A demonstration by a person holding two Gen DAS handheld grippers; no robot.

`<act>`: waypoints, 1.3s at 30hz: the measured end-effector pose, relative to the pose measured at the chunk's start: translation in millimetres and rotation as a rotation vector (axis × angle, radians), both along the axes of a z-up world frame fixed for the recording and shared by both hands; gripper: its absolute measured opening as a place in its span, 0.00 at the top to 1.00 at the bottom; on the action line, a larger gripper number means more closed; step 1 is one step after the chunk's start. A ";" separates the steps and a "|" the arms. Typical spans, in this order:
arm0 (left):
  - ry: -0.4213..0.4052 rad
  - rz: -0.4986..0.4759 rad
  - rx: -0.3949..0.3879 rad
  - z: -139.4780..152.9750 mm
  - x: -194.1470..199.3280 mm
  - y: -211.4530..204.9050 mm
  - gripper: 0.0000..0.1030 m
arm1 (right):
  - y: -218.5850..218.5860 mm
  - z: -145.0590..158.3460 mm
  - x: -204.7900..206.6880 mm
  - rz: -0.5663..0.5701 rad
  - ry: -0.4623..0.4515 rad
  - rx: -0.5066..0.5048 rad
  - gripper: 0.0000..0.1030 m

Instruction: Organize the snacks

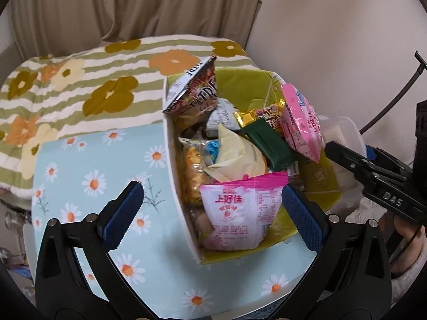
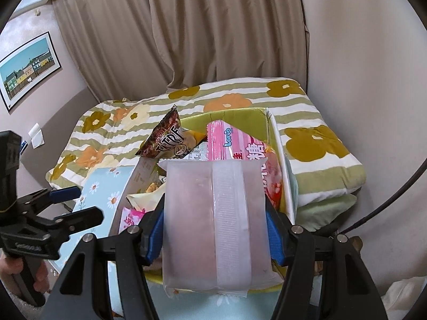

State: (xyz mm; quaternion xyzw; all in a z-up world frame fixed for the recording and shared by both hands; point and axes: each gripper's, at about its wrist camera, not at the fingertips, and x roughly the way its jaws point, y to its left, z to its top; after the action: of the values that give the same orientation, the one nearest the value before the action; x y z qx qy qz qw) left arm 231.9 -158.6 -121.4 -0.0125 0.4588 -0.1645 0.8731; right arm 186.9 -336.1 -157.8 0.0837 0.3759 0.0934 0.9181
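A white box with a green inside (image 1: 170, 160) stands on the table, full of several snack packs. On top are a dark crisp bag (image 1: 194, 93), a pink candy bag (image 1: 299, 122), a green packet (image 1: 269, 144) and a cream bag (image 1: 237, 157). My left gripper (image 1: 212, 213) is open wide over the box's near end. A pink-and-white strawberry pack (image 1: 234, 213) lies in the box between its fingers, and neither pad presses on it. My right gripper (image 2: 214, 229) is shut on a frosted translucent pack (image 2: 213, 221), held over the box's (image 2: 283, 154) near right side.
The box sits on a small table with a pale blue daisy cloth (image 1: 106, 176). Behind it lies a bed with a striped flower quilt (image 1: 80, 80), then beige curtains (image 2: 213, 26) and a wall. A hand (image 2: 16, 269) holds the left gripper's (image 2: 80, 204) handle.
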 end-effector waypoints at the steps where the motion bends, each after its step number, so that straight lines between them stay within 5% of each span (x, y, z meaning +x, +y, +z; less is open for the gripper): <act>1: -0.002 0.005 0.002 0.4 -1.0 0.9 0.01 | 0.0 -2.2 1.8 -0.002 0.004 -0.005 0.40; 3: -0.005 0.012 0.006 0.6 -4.3 2.4 0.01 | -1.5 -2.4 -0.5 -0.025 -0.012 -0.005 0.23; 5: -0.006 0.021 0.017 -0.5 -6.6 3.6 0.01 | -5.3 -2.0 -5.1 -0.033 -0.023 0.009 0.17; 18: -0.022 0.083 0.014 4.4 -34.6 26.1 0.01 | -0.7 5.5 -20.4 -0.037 -0.007 -0.022 0.17; 25: -0.140 0.104 0.000 48.7 -70.1 56.7 0.01 | 30.2 55.2 -56.4 -0.024 -0.116 -0.067 0.17; 34: -0.375 0.157 -0.013 120.4 -165.4 118.2 0.00 | 92.1 111.3 -142.8 -0.046 -0.259 -0.100 0.17; 36: -0.402 0.171 -0.012 127.9 -183.9 130.2 0.00 | 102.2 114.4 -158.8 -0.048 -0.269 -0.094 0.03; 39: -0.434 0.196 0.015 132.4 -211.8 147.6 0.00 | 116.6 114.9 -182.3 -0.060 -0.283 -0.098 0.00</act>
State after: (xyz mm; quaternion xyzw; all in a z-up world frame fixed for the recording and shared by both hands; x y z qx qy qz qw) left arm 20.1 -10.9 11.0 -0.0150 0.2582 -0.0745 0.9631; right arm 4.6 -219.5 -42.9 0.0359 0.2444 0.0585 0.9673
